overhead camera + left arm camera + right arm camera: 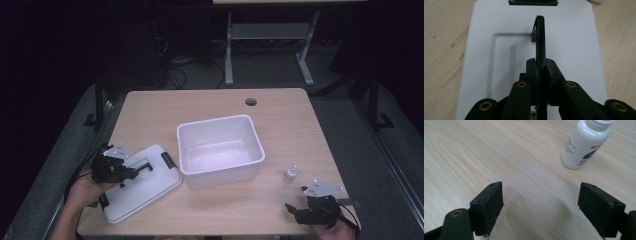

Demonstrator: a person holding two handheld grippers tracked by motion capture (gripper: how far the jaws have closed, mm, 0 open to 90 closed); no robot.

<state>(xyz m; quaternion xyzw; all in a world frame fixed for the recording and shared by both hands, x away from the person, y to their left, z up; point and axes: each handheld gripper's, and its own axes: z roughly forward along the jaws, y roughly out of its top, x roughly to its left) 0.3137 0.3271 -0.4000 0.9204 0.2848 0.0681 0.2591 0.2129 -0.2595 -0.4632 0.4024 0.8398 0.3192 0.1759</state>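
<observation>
A white box lid lies flat on the table at the left, with a black handle raised from its recess. My left gripper is shut on that handle; in the left gripper view the jaws pinch the upright handle over the lid. An open white bin sits mid-table with nothing in it. A small white bottle stands to its right. My right gripper hovers open near the front right edge, with bare wood between its jaws and the bottle ahead to the right.
The lid carries black latches at its ends. A round cable hole is in the tabletop at the back. Bare wood lies behind the bin. Dark floor and a desk frame lie beyond the table.
</observation>
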